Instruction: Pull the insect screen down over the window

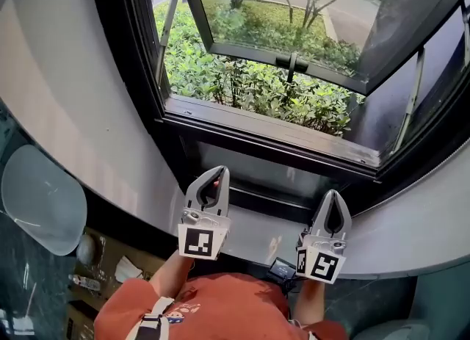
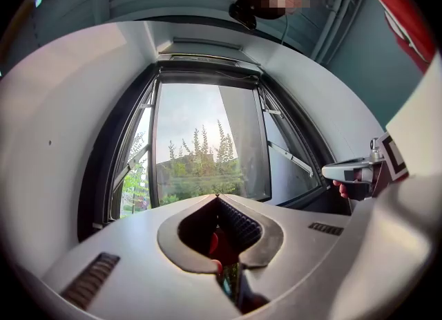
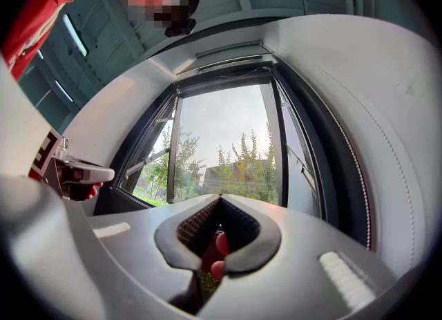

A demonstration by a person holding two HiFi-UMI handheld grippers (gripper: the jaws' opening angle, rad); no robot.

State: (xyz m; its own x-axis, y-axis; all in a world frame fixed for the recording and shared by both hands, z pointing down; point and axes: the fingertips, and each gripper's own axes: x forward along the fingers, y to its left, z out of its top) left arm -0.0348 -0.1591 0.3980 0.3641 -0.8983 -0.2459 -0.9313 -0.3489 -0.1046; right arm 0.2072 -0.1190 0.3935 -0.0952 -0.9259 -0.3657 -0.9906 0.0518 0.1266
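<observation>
Insect screen: not drawn; no mesh across the opening in any view. Only candidate is the dark bar (image 2: 207,71) across the head of the window frame (image 1: 272,131), prob. the rolled screen's housing or pull bar (my reading, not confirmed). It sits high, well above both grippers. The glass sash (image 1: 250,52) is swung outward, with shrubs (image 1: 242,85) beyond.

L gripper (image 1: 214,175): jaws closed tip to tip, nothing between them. R gripper (image 1: 334,197): same, closed and empty. Both are low, in front of the sill, tilted a little up toward the window; near each other, not touching.

Step in hand (judged): reach up to the bar; nothing gripped yet.
- open jaws before arriving, not at the bar
- take the bar near its middle, or one gripper either side of centre, so it comes down level
- pull straight down along the side rails, steady; a skewed pull could jam the mesh edges
- the sash opens outward, so an inside screen should clear it; check on the way down

Hidden / unclear:
- head view cuts off the top of the window, so the bar shows in the gripper views only, small and dark
- no pull tab or handle made out on the bar; no catch made out at the sill
- dotted line (image 3: 356,173) down the right of the recess: bead chain or a seam, can't tell; if a chain, it may be what drives the screen
</observation>
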